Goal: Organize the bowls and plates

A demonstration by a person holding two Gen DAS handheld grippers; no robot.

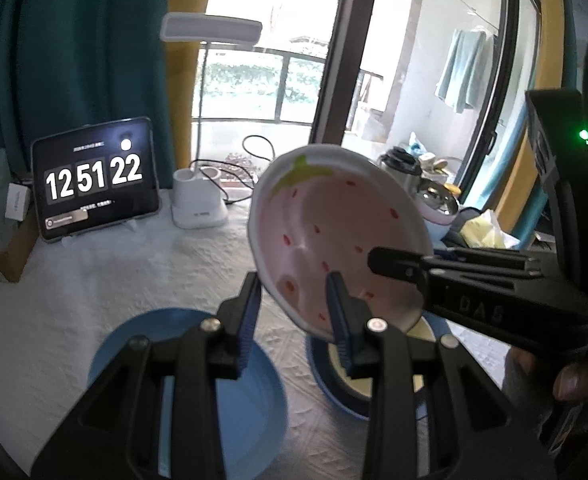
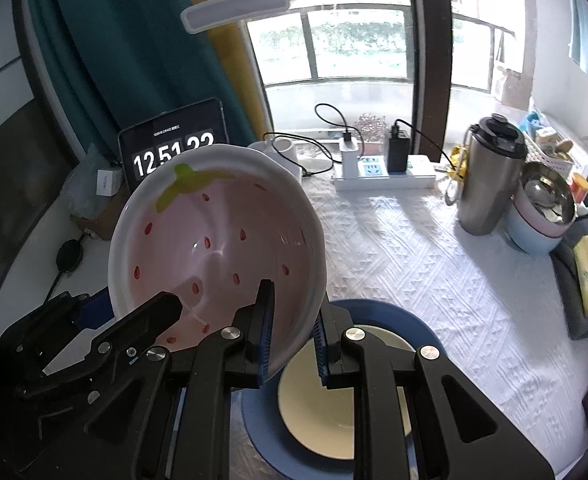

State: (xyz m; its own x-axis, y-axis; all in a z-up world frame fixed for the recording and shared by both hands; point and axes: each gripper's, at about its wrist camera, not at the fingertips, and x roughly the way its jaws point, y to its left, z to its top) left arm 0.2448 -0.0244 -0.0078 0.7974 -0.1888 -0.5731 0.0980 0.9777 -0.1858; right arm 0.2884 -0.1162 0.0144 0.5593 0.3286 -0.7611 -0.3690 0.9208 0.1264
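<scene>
A pink strawberry-pattern bowl (image 1: 333, 232) (image 2: 218, 248) is tilted in the air above the table. Both grippers grip its rim. My left gripper (image 1: 294, 316) is shut on its near left rim; it shows in the right wrist view (image 2: 166, 312) with one finger inside the bowl. My right gripper (image 2: 292, 336) is shut on the bowl's near right rim; it shows in the left wrist view (image 1: 385, 264). Below the bowl stands a blue plate (image 2: 389, 316) (image 1: 325, 376) with a cream bowl (image 2: 317, 412) on it. Another blue plate (image 1: 250, 400) lies to the left.
A tablet clock (image 1: 94, 176), a white lamp base (image 1: 198, 200) and a power strip (image 2: 381, 172) with cables stand at the back of the white tablecloth (image 2: 433, 264). A steel tumbler (image 2: 489, 176) and stacked bowls (image 2: 541, 216) stand at the right.
</scene>
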